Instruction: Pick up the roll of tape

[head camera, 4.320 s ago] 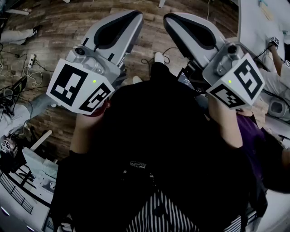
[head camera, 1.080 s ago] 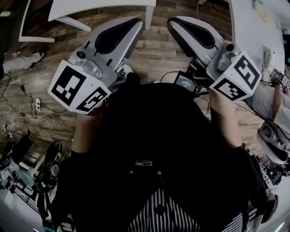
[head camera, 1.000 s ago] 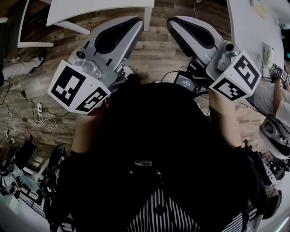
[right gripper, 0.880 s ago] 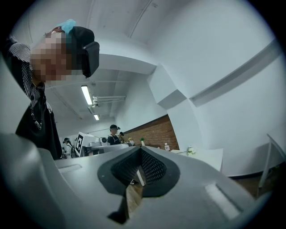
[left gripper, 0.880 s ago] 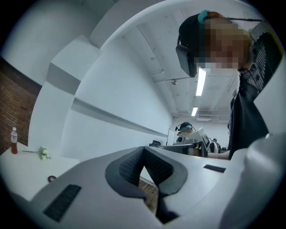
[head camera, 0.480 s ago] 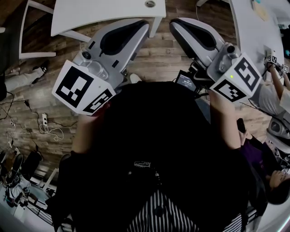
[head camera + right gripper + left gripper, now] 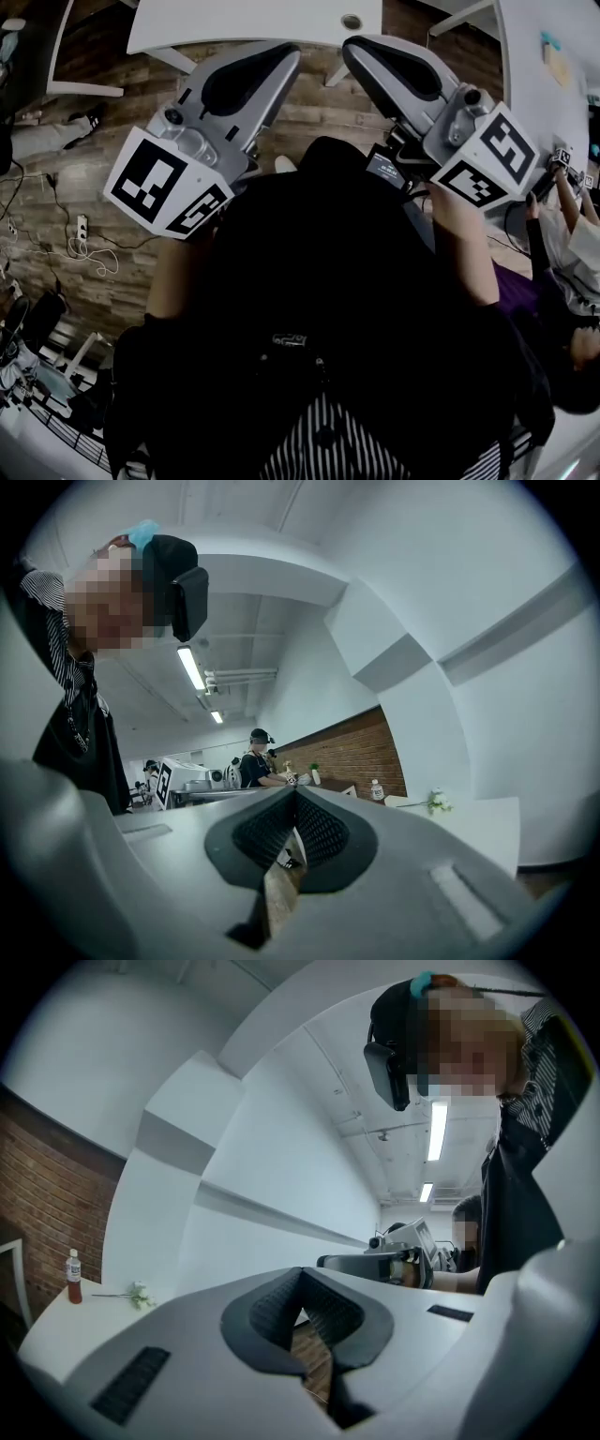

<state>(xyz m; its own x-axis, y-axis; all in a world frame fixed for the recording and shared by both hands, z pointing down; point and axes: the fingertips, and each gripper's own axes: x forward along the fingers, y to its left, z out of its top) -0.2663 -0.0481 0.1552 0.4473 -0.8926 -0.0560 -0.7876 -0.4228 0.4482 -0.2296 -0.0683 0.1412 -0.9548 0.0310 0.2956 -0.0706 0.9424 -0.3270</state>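
Wood-plank floor (image 7: 84, 178), with cables (image 7: 89, 258) and a power strip (image 7: 81, 228) lying on it at left. White bench (image 7: 244, 21) at top with a small round item (image 7: 352, 21). Left gripper view: a white bench (image 7: 56, 1330) carries a bottle (image 7: 73, 1277) upright and a flower sprig (image 7: 138, 1295).

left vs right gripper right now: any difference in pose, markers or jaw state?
Pose: in the head view the left gripper slants toward the upper right and the right gripper toward the upper left, so their tips converge near the white table.
Markers: the left gripper's cube and the right gripper's cube carry different square patterns.
Shared: both have their jaws together, with nothing between them.
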